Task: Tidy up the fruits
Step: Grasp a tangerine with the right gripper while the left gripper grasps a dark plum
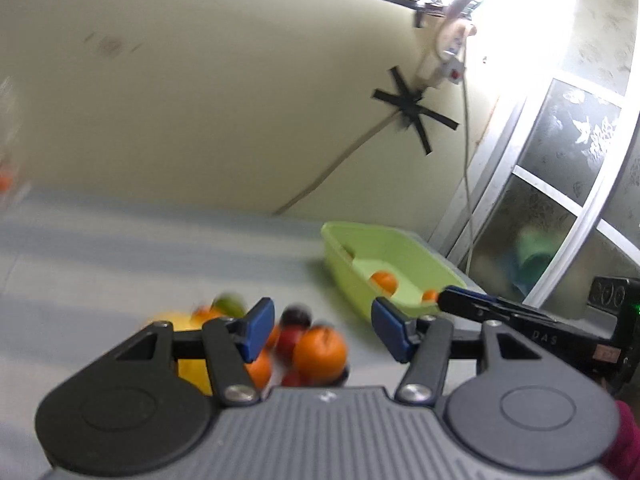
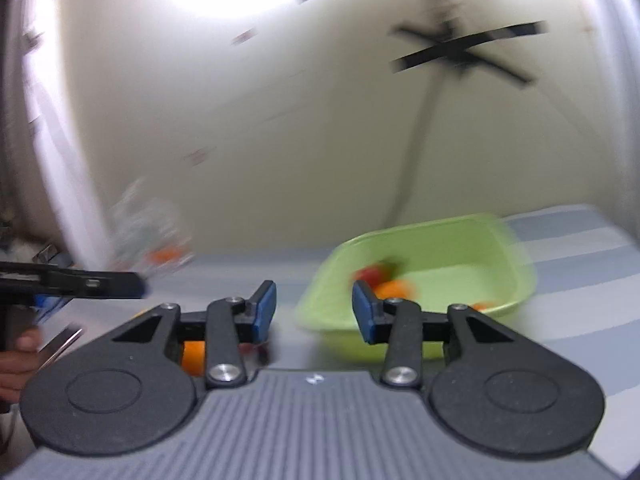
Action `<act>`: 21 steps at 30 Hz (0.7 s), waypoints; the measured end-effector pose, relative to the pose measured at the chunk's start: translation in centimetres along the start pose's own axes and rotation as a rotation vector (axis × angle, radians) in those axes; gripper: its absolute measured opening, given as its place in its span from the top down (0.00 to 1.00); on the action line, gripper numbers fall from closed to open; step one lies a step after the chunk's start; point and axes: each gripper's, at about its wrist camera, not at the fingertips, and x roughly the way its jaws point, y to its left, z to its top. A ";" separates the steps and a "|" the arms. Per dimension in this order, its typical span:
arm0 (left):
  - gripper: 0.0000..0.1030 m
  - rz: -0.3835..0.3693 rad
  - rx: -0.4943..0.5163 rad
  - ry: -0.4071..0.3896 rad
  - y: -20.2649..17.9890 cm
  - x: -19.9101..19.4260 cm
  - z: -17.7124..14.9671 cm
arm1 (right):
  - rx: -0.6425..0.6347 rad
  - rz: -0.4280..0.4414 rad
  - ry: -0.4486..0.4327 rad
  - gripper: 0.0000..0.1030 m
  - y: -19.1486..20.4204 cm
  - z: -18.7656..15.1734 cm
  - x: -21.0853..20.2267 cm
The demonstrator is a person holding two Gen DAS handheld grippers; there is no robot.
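A pile of fruit lies on the striped cloth: a large orange (image 1: 320,354), red fruits (image 1: 290,340), a dark plum (image 1: 297,315), a green fruit (image 1: 230,304) and a yellow one (image 1: 172,318). My left gripper (image 1: 323,330) is open and empty just above the pile. A green tub (image 1: 360,276) at the right holds an orange (image 1: 383,281). In the right wrist view the tub (image 2: 516,256) holds red and orange fruit (image 2: 384,280). My right gripper (image 2: 314,312) is open and empty in front of the tub's near left corner.
The right gripper (image 1: 500,312) reaches in from the right, its tip over the tub's near rim. The left gripper (image 2: 80,282) shows at the left edge. A clear bag (image 2: 148,232) lies at the back left. A wall and a window frame (image 1: 560,184) close off the back.
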 end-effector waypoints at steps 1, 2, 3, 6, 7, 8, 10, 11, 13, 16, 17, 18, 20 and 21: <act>0.47 -0.004 -0.025 -0.003 0.5 -0.5 -0.7 | -0.022 0.030 0.024 0.56 1.2 -0.3 0.6; 0.47 -0.010 -0.048 -0.007 1.1 -1.0 -1.3 | -0.043 0.044 0.039 0.56 2.1 -0.4 1.1; 0.47 -0.016 -0.072 -0.013 1.6 -1.4 -1.8 | -0.075 0.056 0.058 0.55 3.3 -0.7 1.8; 0.47 -0.016 -0.115 -0.014 2.9 -2.6 -3.0 | -0.167 0.074 0.120 0.47 6.3 -1.4 4.1; 0.47 -0.007 -0.119 -0.012 3.1 -2.8 -3.2 | -0.186 0.072 0.136 0.40 7.0 -1.5 5.1; 0.47 -0.002 -0.124 -0.012 3.4 -3.0 -3.3 | -0.202 0.058 0.153 0.39 7.6 -1.6 6.0; 0.47 0.000 -0.133 -0.013 3.7 -3.3 -3.4 | -0.221 0.040 0.178 0.44 7.9 -1.9 7.3; 0.47 0.001 -0.132 -0.015 3.8 -3.4 -3.4 | -0.223 0.044 0.193 0.58 8.0 -2.1 7.8; 0.47 0.006 -0.116 -0.017 3.5 -3.3 -3.4 | -0.215 0.038 0.195 0.58 7.8 -2.0 7.8; 0.47 0.013 -0.060 -0.002 2.8 -2.5 -3.6 | -0.162 0.021 0.148 0.58 6.5 -1.6 5.2; 0.47 0.011 -0.039 0.009 2.3 -1.9 -3.6 | -0.142 0.010 0.131 0.58 6.0 -1.5 4.5; 0.47 0.005 -0.023 0.019 1.8 -1.3 -3.7 | -0.129 -0.003 0.117 0.58 5.4 -1.5 3.4; 0.47 -0.021 0.000 0.046 0.8 0.0 -3.8 | -0.118 -0.044 0.103 0.58 4.6 -1.8 1.9; 0.47 -0.043 0.006 0.060 0.1 0.8 -3.8 | -0.114 -0.065 0.101 0.58 4.1 -2.0 1.1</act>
